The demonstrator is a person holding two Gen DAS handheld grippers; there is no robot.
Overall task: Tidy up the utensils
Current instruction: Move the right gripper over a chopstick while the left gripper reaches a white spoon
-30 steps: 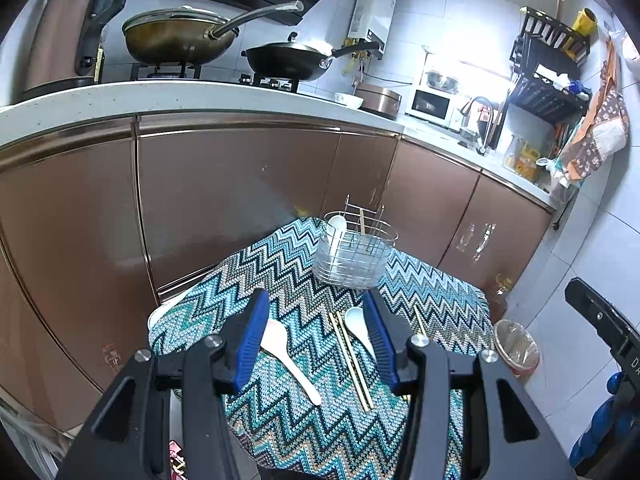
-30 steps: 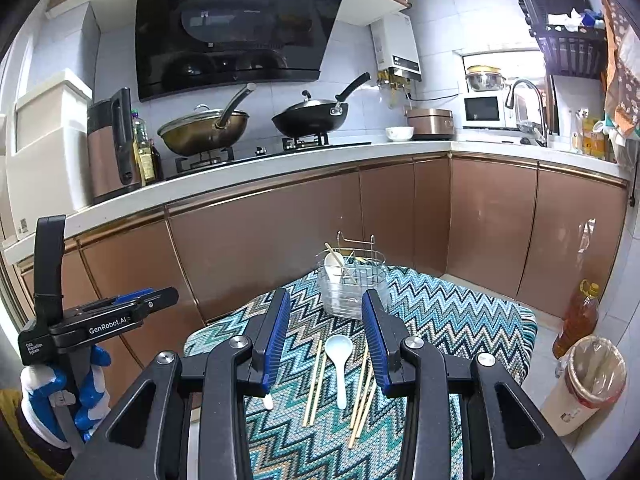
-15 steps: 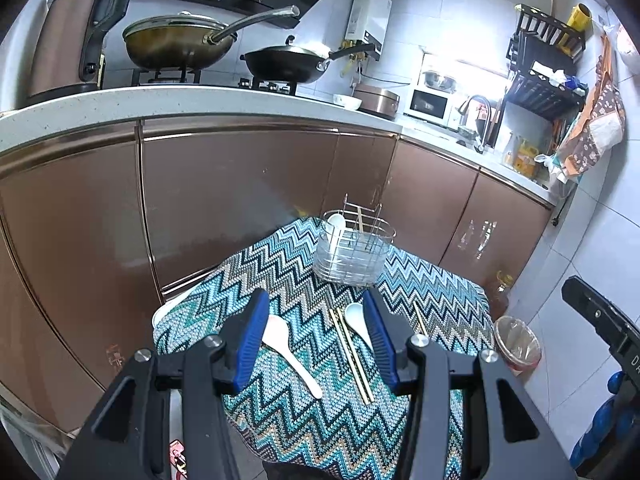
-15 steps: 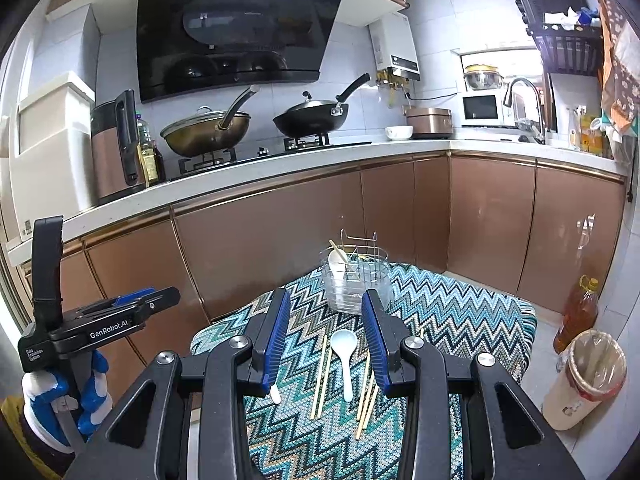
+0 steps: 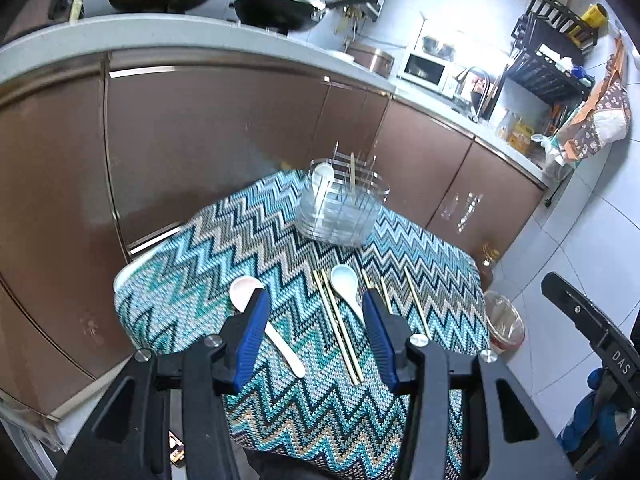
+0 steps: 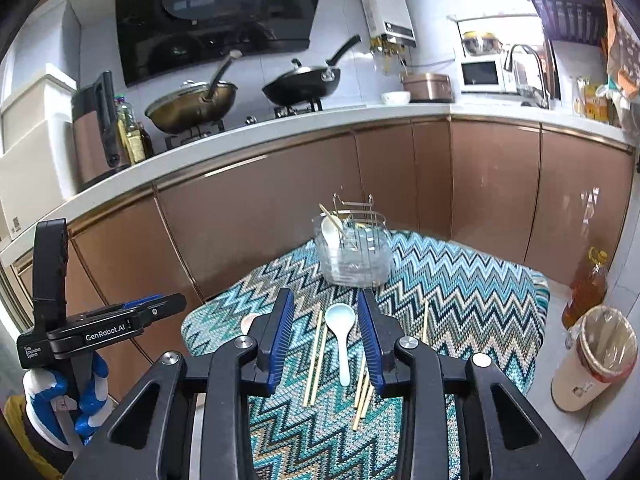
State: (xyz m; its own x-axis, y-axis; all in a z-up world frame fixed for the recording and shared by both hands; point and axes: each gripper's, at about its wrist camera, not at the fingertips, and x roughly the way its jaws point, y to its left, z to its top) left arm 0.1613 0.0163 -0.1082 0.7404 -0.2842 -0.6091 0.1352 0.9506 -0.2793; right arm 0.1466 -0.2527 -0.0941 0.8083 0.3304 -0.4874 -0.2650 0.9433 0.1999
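A clear utensil holder point(image 5: 342, 210) point(image 6: 354, 250) with a wire frame stands at the far side of the zigzag cloth point(image 5: 248, 240) point(image 6: 472, 304), holding a white spoon and a chopstick. Two white spoons lie on the cloth: one on the left point(image 5: 264, 324), one in the middle point(image 5: 346, 284) point(image 6: 342, 338). Several wooden chopsticks point(image 5: 338, 330) point(image 6: 316, 360) lie beside the middle spoon. My left gripper point(image 5: 314, 300) is open and empty above the near cloth, over the chopsticks. My right gripper point(image 6: 326, 300) is open and empty above the middle spoon.
Brown cabinets and a counter with two woks point(image 6: 192, 100) lie behind the table. A bin point(image 6: 596, 360) and an oil bottle point(image 6: 586, 290) stand on the floor to the right. The left gripper also shows at the left of the right wrist view point(image 6: 92, 328).
Both grippers have moved forward and tilted down toward the table; the utensils look closer. Nothing was picked up.
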